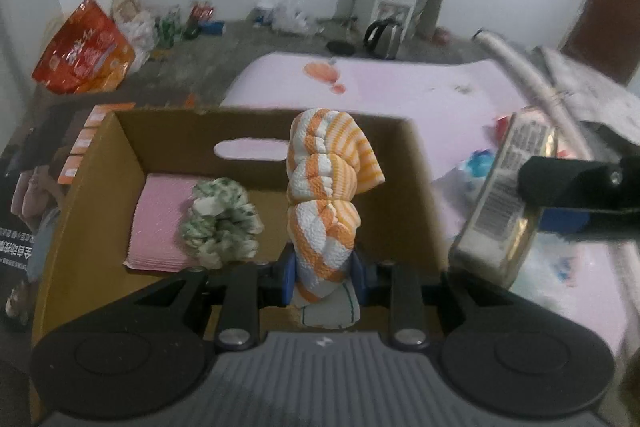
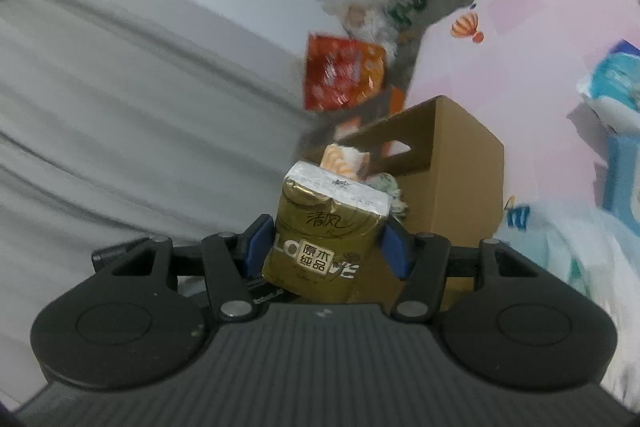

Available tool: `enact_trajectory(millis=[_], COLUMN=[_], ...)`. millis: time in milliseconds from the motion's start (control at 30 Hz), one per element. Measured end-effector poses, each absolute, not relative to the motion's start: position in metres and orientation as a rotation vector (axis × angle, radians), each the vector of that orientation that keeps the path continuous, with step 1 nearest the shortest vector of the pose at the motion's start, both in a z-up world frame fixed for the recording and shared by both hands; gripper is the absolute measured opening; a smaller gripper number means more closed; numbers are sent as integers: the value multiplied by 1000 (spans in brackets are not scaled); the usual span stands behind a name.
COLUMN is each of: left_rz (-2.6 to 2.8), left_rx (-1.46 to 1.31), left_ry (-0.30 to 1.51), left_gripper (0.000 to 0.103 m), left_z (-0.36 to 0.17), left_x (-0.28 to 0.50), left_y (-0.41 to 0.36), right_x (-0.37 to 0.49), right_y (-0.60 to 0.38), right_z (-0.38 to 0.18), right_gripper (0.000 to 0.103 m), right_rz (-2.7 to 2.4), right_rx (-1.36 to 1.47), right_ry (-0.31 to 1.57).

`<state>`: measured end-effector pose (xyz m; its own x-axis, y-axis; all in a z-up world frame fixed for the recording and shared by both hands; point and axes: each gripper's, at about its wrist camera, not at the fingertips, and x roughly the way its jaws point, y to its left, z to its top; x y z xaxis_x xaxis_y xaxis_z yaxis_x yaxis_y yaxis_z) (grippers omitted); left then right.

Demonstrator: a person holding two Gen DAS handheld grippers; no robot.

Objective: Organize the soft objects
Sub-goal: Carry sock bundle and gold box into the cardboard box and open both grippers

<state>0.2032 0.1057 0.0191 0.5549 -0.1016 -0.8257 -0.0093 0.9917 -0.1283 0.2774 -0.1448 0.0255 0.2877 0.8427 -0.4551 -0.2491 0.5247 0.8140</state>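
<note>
Two grippers each had hold of something soft. The left gripper (image 1: 323,273) had its jaws squeezed nearly shut on a twisted orange and white cloth (image 1: 326,195). The cloth stood up tall between the blue pads, over the open cardboard box (image 1: 84,187). Inside the box lay a flat pink cloth (image 1: 158,219), and a green and white scrunchie (image 1: 218,223) sat partly on top of it.

The right gripper (image 2: 325,247) had its jaws about halfway open, pressed on the two sides of a gold pack of tissues (image 2: 328,227). In the left camera the pack (image 1: 500,195) was just beside the right wall of the box, up off the pink mat (image 1: 400,87). A red snack bag (image 1: 84,51) sat on the grey floor by the wall, well away from the box.
</note>
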Motion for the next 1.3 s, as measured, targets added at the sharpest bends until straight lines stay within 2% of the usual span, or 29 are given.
enact_trajectory(millis=[267,800,1000,1300], left_rz=[-32,28,31,43], left_rx=[-134,-152,-137,-112], left_ry=[1051,1077,1079,1098], left_gripper=[29,29,30,31], left_z=[-14,-27,-32,-42], left_x=[226,245,254,259], left_y=[125,134,126,118], right_x=[315,361,363,366], right_y=[-98,-38,-27,-39], right_z=[32,26,23,31], right_gripper=[57,59,58,58], right_rz=[826,844,828,822], right_rx=[443,24,-62,9], right_ry=[1110,1247,1248,1201])
